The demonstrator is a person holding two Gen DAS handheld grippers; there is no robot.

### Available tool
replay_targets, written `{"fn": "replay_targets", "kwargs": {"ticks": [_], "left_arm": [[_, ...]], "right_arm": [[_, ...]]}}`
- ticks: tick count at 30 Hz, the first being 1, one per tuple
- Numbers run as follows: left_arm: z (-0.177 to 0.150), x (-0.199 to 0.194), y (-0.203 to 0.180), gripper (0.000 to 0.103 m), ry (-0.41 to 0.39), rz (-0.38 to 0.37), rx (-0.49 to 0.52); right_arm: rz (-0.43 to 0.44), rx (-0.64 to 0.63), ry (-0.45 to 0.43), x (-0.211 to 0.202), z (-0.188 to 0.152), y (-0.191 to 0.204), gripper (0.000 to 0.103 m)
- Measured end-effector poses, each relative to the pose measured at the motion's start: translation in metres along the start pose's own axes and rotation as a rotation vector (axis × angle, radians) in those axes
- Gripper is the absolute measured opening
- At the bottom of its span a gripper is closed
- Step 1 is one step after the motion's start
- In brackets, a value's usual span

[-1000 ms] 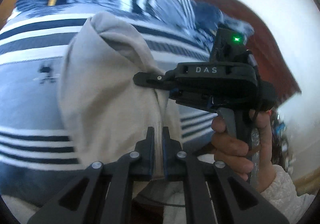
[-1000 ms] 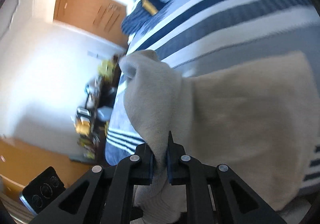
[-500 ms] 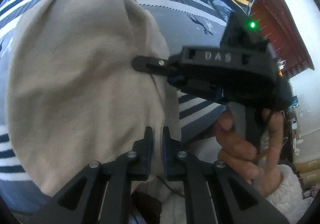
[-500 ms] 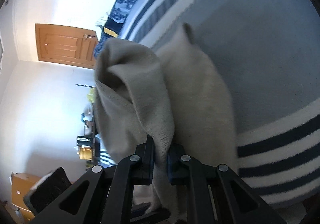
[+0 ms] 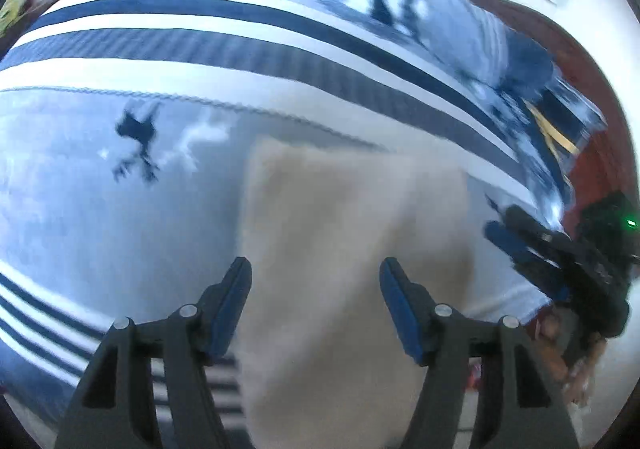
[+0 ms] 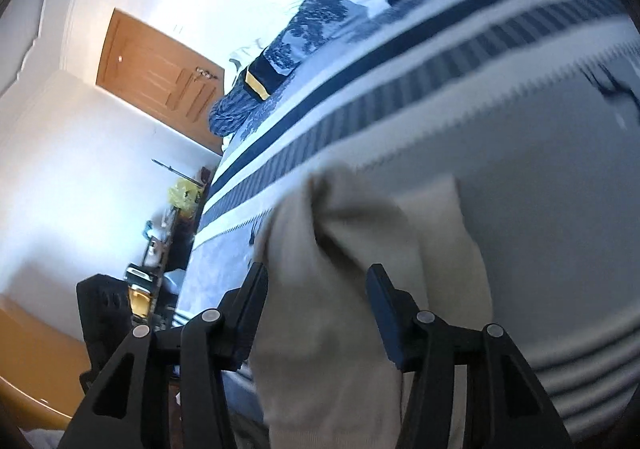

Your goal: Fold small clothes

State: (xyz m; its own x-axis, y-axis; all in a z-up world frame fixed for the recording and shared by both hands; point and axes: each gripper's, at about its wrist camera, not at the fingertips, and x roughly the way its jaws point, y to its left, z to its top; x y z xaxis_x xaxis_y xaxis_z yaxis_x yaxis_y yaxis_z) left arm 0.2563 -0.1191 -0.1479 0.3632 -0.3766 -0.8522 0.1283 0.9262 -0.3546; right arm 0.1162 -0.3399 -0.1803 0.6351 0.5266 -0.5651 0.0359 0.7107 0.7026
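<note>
Left tongs (image 5: 316, 289) jaws apart, just been opening. The beige garment (image 5: 352, 249) lies between the blue pads but they don't press on it. Right tongs (image 6: 316, 293) same: jaws apart, just been opening, cloth passes between them with gaps on both sides.

Garment is folded into a rough rectangle, lying on the striped bed cover (image 5: 200, 49). It sits on the plain grey band of the cover, with the near part running toward the bed's near edge under both tongs. Right wrist view shows one fold at the far end puffed up, not flat; the rest is blurred, can't read the layers.

In the left view the right tongs (image 5: 516, 245) show at the garment's right side, near the bed's right edge, jaws spread, hand (image 5: 576, 353) on the grip below.

Patterned blue pillows (image 6: 288, 65) at the far end of the bed. Wooden door (image 6: 156, 77) in the wall beyond.
</note>
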Motion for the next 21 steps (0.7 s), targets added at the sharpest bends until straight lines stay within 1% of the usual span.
{"fn": "replay_targets", "kwargs": {"ticks": [2, 4, 6, 7, 8, 9, 10, 11, 12, 13, 14, 15, 16, 18, 20, 21], "left_arm": [[0.018, 0.017, 0.016, 0.066, 0.018, 0.010, -0.042], [0.030, 0.032, 0.030, 0.066, 0.033, 0.029, -0.084], [0.038, 0.047, 0.033, 0.066, 0.046, 0.043, -0.081], [0.040, 0.054, 0.033, 0.066, 0.054, 0.039, -0.080], [0.042, 0.060, 0.034, 0.066, 0.066, 0.023, -0.087], [0.043, 0.063, 0.036, 0.066, 0.073, 0.007, -0.099], [0.044, 0.065, 0.038, 0.066, 0.075, 0.002, -0.108], [0.045, 0.066, 0.038, 0.066, 0.069, 0.012, -0.107], [0.046, 0.068, 0.039, 0.066, 0.066, 0.008, -0.105], [0.046, 0.070, 0.041, 0.066, 0.062, -0.010, -0.110], [0.047, 0.071, 0.044, 0.066, 0.058, -0.033, -0.121], [0.047, 0.074, 0.046, 0.066, 0.062, -0.047, -0.130], [0.048, 0.075, 0.047, 0.066, 0.069, -0.054, -0.138], [0.050, 0.076, 0.051, 0.066, 0.080, -0.078, -0.162], [0.052, 0.076, 0.053, 0.067, 0.085, -0.081, -0.163], [0.053, 0.075, 0.054, 0.067, 0.084, -0.081, -0.164]], "right_arm": [[-0.006, 0.013, 0.028, 0.021, 0.021, 0.000, 0.056], [0.021, 0.069, 0.079, 0.045, 0.035, -0.009, 0.047], [0.036, 0.118, 0.135, 0.067, 0.043, -0.018, 0.033], [0.017, 0.125, 0.161, 0.075, 0.043, -0.022, 0.022], [-0.012, 0.133, 0.169, 0.076, 0.044, -0.027, 0.008], [-0.002, 0.154, 0.143, 0.069, 0.045, -0.030, 0.008], [0.048, 0.179, 0.104, 0.056, 0.045, -0.034, 0.007], [0.045, 0.193, 0.059, 0.037, 0.043, -0.035, 0.000], [0.018, 0.192, 0.010, 0.018, 0.042, -0.035, 0.000], [0.016, 0.196, -0.043, -0.002, 0.042, -0.036, 0.000], [0.012, 0.202, -0.080, -0.017, 0.042, -0.039, 0.000], [-0.001, 0.205, -0.094, -0.026, 0.042, -0.042, 0.000], [-0.010, 0.184, -0.085, -0.028, 0.043, -0.043, 0.000], [-0.019, 0.078, -0.049, -0.021, 0.042, -0.030, 0.002], [0.013, 0.034, 0.013, -0.004, 0.039, -0.019, 0.002], [0.021, 0.020, 0.044, 0.006, 0.039, -0.014, 0.011]]}}
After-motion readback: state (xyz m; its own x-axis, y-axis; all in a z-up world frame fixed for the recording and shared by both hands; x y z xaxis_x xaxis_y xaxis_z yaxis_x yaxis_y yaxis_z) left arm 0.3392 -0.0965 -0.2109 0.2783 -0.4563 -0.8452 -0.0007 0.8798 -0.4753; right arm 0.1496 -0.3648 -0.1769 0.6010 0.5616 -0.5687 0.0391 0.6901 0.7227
